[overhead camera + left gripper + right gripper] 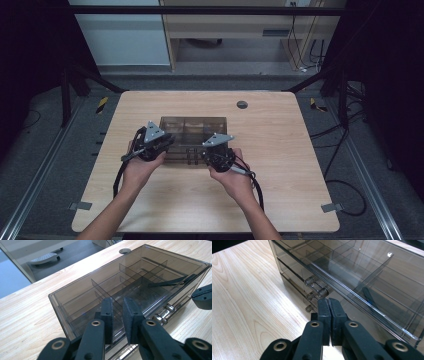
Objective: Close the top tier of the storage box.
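At the middle of the desk stands the organizer, a smoky clear plastic box with open divided compartments on top and small drawers with round knobs on the front that faces the person. Both grippers are at this front side. The left gripper is at the left part of the near edge; its jaws stand a little apart, with a narrow gap between the pads, and they press on nothing, though the box wall is just behind them. The right gripper is at the right part of the front, just below the knobs; its jaws are closed together and hold nothing.

I judge that the step in hand is to open one drawer. To do it well, the right jaws must first open wide enough for a knob, then come level with it and close on it squarely, because the knobs are small and smooth and can slip. The left gripper should steady the box by its top rim, since the light box can slide on the desk. Pull straight toward the person, slowly, so the drawer does not jam.
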Motion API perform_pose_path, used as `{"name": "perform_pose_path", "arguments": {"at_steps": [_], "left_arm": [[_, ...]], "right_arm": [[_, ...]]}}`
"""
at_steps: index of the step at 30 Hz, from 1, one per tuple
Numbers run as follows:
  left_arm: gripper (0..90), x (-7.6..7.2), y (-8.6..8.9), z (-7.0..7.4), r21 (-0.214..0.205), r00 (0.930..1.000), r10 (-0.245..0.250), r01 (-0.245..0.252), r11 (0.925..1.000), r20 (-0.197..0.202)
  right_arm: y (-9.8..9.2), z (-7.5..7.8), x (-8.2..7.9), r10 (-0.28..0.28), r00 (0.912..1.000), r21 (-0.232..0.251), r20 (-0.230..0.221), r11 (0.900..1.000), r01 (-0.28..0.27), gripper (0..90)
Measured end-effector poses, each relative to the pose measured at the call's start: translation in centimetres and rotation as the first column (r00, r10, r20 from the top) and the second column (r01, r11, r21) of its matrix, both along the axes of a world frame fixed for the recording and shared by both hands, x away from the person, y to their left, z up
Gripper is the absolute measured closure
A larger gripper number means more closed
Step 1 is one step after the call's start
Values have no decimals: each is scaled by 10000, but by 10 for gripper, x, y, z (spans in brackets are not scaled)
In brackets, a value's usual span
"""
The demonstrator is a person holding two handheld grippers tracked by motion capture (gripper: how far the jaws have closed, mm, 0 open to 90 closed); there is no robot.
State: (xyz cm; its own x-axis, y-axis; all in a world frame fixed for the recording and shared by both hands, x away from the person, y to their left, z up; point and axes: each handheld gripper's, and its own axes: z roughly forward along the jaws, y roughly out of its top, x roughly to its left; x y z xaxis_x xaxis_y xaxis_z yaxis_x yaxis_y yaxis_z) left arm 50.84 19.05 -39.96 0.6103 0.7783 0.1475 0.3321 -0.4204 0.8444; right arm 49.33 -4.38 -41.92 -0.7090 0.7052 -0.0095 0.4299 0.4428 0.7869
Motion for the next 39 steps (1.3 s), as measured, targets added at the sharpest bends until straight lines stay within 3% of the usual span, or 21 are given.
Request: {"name": "perform_pose_path", "arguments": {"at_steps": [9, 17, 24, 29, 32, 39], "left_arm": [[703, -3, 2, 2, 187, 9998, 48, -51, 9998, 171], [556, -8, 4, 4, 60, 9994, 193, -195, 9998, 275], [441, -15, 10, 7, -194, 9994, 135, -129, 9997, 309], [292, -20, 18, 11, -435, 9998, 6, 4, 9991, 217], [206, -23, 22, 12, -419, 9997, -35, 44, 9991, 222], [107, -32, 30, 15, -523, 9988, -154, 179, 9985, 470]], "right_arm": [[-2, 3, -3, 133, 9999, 164, -24, 9998, -132, 831], [-3, 6, -10, 102, 9999, 377, 114, 9992, -107, 750], [-4, 10, -16, 62, 9998, 424, 208, 9991, -71, 561], [-5, 15, -21, 71, 9992, 482, 391, 9988, -90, 426], [-6, 18, -25, 201, 9979, 541, 622, 9983, -235, 357], [-7, 27, -30, 273, 9933, 277, 1126, 9991, -306, 211]]}}
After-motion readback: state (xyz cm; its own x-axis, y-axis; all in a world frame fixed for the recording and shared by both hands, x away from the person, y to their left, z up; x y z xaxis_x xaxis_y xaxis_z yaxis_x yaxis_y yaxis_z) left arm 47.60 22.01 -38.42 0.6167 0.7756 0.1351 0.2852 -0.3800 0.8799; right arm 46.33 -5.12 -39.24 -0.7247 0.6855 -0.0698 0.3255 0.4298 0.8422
